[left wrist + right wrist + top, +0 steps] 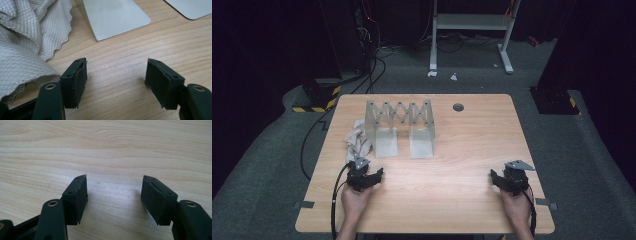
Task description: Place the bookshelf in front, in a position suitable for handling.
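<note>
A grey accordion-style rack [399, 115] stands upright on two flat feet [421, 142] near the table's back middle. A crumpled pale quilted cloth [358, 140] lies to its left. My left gripper [365, 176] rests low on the wood just in front of the cloth, open, with nothing between its fingers. In the left gripper view the cloth [27, 37] bunches up beside my left gripper [116, 80] and a rack foot [115, 15] lies ahead. My right gripper [504, 179] sits at the table's right front, open over bare wood, as the right gripper view [115, 197] shows.
The wooden table [452, 200] has a round grey cable port [458, 107] at the back right. Small metal brackets [304, 204] sit at the front corners. Beyond the table stand a white desk frame [472, 30] and cables on the dark floor.
</note>
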Available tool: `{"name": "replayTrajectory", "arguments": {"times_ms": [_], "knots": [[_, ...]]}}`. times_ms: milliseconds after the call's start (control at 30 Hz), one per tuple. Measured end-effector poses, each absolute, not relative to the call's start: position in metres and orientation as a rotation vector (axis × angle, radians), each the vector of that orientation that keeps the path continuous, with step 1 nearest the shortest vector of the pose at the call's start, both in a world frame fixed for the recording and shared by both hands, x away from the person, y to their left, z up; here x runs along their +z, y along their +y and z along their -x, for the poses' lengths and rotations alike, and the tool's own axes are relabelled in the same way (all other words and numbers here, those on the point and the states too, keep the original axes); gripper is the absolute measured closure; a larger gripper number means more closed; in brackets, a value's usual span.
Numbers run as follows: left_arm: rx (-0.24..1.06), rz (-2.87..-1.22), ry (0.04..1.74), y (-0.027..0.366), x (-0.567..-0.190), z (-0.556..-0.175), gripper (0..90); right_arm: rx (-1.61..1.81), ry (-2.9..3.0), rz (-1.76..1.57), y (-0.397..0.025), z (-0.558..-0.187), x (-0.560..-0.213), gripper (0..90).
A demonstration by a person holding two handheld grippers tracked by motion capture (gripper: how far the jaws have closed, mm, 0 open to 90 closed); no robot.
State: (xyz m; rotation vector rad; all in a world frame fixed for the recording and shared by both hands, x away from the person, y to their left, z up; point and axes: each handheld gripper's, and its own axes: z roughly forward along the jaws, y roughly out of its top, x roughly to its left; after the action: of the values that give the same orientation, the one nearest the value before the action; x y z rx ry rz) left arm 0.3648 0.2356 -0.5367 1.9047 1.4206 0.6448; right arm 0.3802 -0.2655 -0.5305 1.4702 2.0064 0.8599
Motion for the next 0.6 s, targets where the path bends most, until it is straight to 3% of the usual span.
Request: {"name": "replayTrajectory", "arguments": {"times_ms": [600], "knots": [[0.668,-1.896,1.447,0.2352,-0.5368,-0.3635,31.1,0.866,2.020,-1.459,-0.2628,-0.3810,-0.5305,37.9]]}}
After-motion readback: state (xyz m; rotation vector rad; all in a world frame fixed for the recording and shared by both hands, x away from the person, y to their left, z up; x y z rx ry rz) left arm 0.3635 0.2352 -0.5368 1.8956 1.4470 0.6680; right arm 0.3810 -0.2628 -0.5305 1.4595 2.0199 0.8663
